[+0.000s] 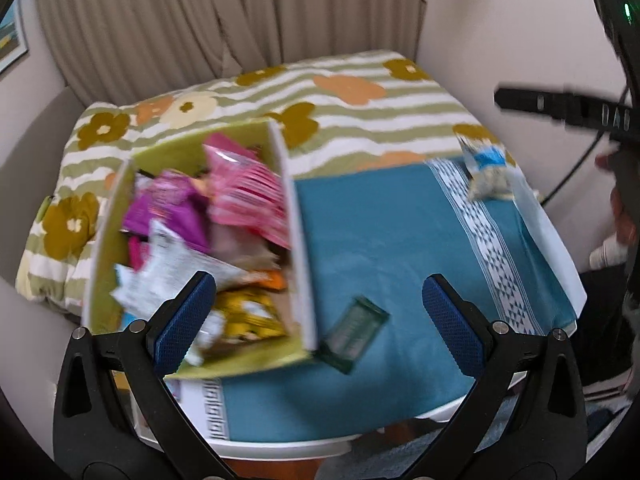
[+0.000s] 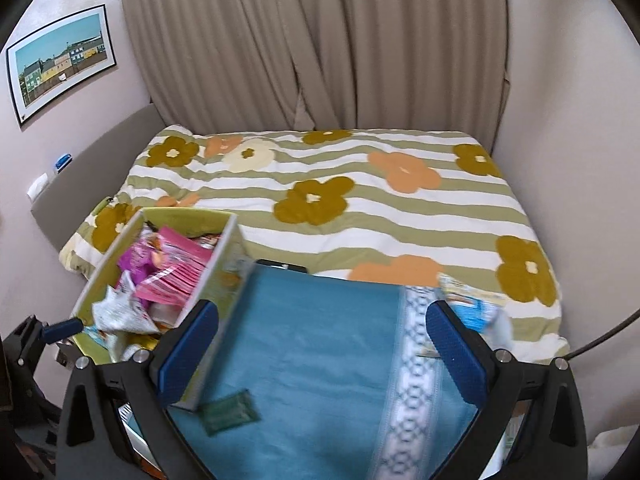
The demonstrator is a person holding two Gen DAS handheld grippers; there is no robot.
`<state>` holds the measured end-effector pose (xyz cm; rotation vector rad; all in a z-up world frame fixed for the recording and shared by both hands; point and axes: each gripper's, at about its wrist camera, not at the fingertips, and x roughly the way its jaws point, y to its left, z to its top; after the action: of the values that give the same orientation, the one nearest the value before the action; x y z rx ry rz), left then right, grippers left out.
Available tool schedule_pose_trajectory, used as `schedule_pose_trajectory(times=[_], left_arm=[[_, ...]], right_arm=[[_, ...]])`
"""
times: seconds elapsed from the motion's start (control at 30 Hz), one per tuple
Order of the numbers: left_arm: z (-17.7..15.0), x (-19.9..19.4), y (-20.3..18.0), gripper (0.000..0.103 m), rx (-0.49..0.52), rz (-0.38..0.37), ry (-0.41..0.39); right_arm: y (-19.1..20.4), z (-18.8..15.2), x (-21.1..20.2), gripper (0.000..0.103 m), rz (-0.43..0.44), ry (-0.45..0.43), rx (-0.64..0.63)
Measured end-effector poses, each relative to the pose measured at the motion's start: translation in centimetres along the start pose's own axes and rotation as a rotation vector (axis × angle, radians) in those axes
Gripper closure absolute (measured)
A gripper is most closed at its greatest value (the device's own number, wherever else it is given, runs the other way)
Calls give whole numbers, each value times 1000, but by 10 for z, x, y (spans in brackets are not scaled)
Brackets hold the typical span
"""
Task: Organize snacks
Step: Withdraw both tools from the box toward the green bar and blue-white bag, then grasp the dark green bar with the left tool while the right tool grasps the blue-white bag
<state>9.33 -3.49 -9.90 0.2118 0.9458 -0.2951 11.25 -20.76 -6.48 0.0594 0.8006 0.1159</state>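
A green box (image 1: 298,248) full of snack packets stands at the left of the teal cloth (image 1: 392,240); it also shows in the right wrist view (image 2: 222,264). A dark green packet (image 1: 354,334) lies flat on the cloth beside the box's near corner, and shows in the right wrist view (image 2: 230,412). A blue-and-white packet (image 1: 488,174) lies at the cloth's far right edge, and shows blurred in the right wrist view (image 2: 474,304). My left gripper (image 1: 320,320) is open and empty above the box and green packet. My right gripper (image 2: 322,344) is open and empty above the cloth.
The cloth covers a small white table (image 1: 560,264) in front of a bed with a flowered striped cover (image 2: 360,200). Beige curtains (image 2: 320,40) hang behind. The left gripper's blue finger (image 2: 64,330) shows at the right wrist view's left edge.
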Motion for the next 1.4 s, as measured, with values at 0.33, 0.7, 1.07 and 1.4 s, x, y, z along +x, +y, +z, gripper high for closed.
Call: schedule_pose_trajectory(times=[0.33,0.7,1.07,1.4], left_arm=[[-39,93,-97,1,155,51,212],[-66,179,-96,1,98,123,359],[-64,192,-84,0,-83,42,397],[-49,190,-124,0,-49,-3,397]], right_arm=[[-87,-36,25,0,5,74,52],[-116,-74,80,0,-1,158,99],[-123,-65,118,0,-1,163,116],[-134,-62,128,0,-1,178,128]])
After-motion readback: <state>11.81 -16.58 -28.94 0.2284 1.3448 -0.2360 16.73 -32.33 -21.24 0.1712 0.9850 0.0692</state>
